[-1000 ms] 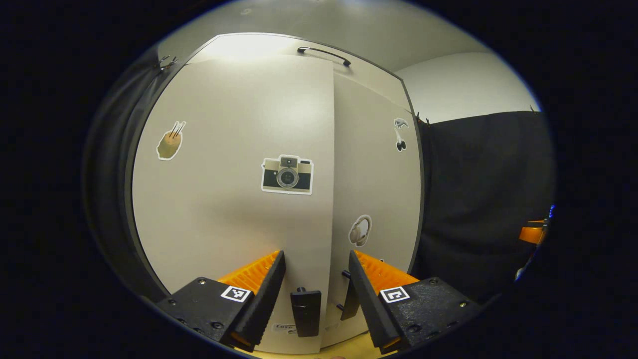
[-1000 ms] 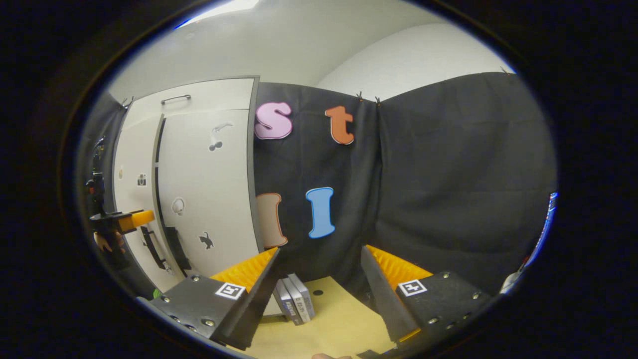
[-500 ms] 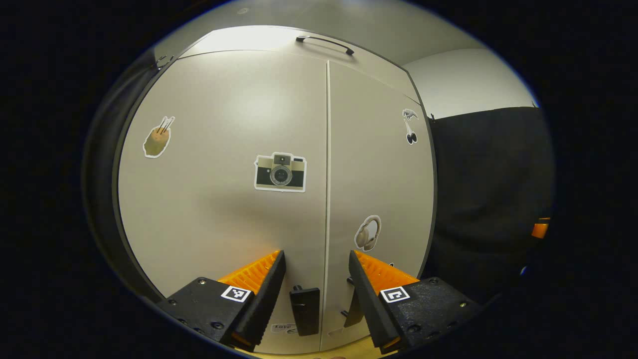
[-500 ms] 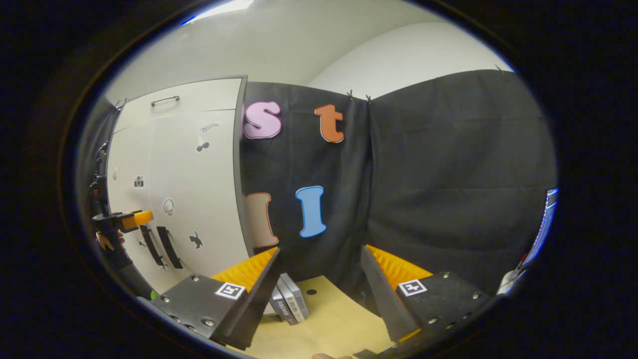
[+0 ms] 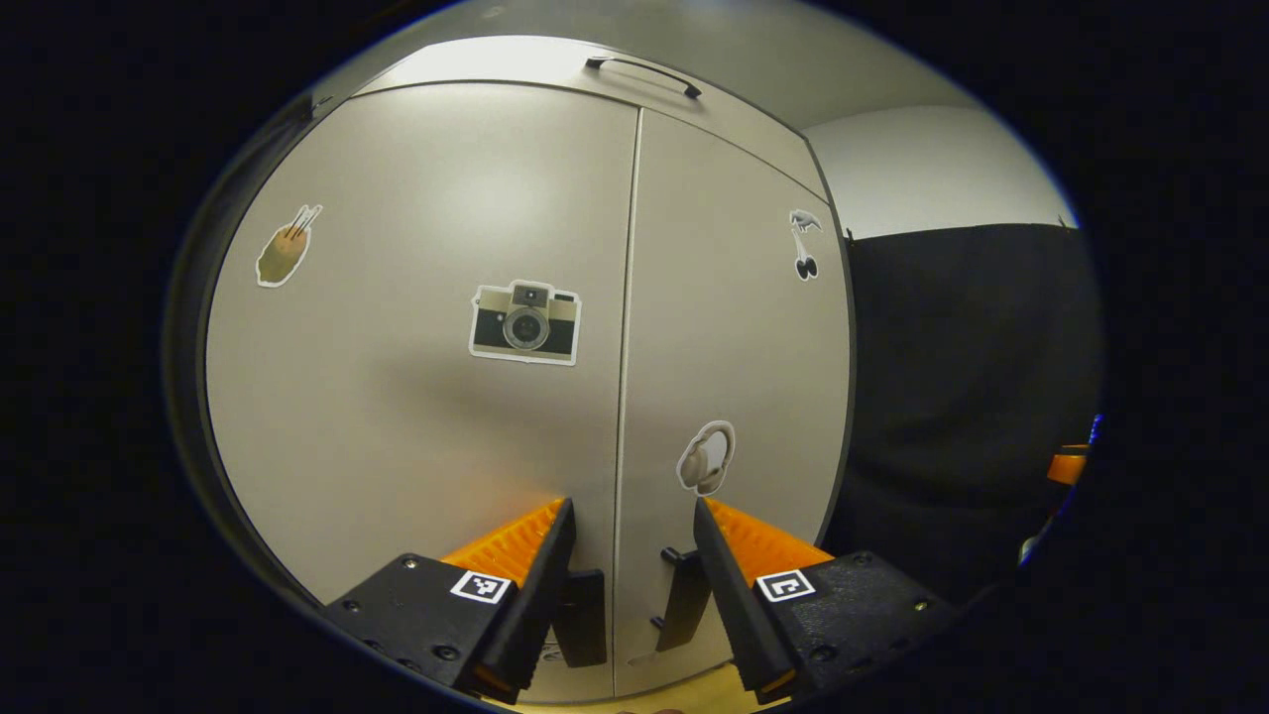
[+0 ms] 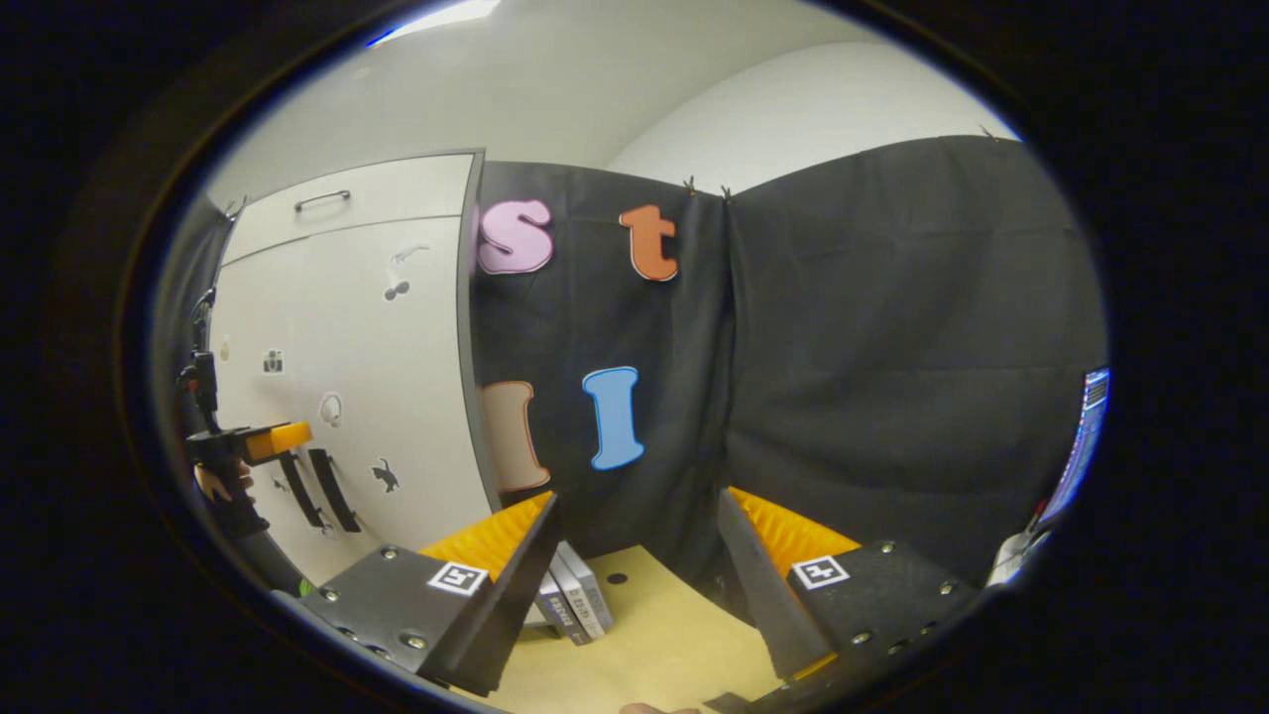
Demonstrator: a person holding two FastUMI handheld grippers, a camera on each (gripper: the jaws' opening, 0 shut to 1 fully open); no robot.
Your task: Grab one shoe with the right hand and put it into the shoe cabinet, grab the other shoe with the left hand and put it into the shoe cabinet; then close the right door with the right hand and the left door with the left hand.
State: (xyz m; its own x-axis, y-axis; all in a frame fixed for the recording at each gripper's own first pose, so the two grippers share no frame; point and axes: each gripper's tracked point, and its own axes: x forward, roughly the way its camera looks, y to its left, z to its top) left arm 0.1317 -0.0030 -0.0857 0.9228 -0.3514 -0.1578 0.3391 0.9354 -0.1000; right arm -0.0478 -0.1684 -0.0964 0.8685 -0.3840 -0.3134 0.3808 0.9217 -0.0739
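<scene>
The pale shoe cabinet (image 5: 327, 129) stands right in front of my left gripper (image 5: 630, 555). Its left door (image 5: 397, 426), with a camera sticker, and its right door (image 5: 739, 337), with a headphone sticker, lie flush along a thin seam. Two black door handles (image 5: 587, 615) (image 5: 684, 603) flank the seam between my open fingers, which hold nothing. In the right gripper view the cabinet (image 6: 406, 377) is at the left with both doors shut, and the left gripper (image 6: 283, 436) is held by a hand near the handles. My right gripper (image 6: 634, 565) is open and holds nothing, away from the cabinet.
A drawer front with a black pull (image 5: 642, 75) tops the cabinet. The black cloth wall (image 6: 843, 377) runs right of the cabinet. A few upright books (image 6: 573, 607) stand on the yellow tabletop (image 6: 654, 654) beneath my right gripper.
The left door, ajar a second ago, has swung flush with the right door as my left gripper moved in. The right gripper has drifted slightly.
</scene>
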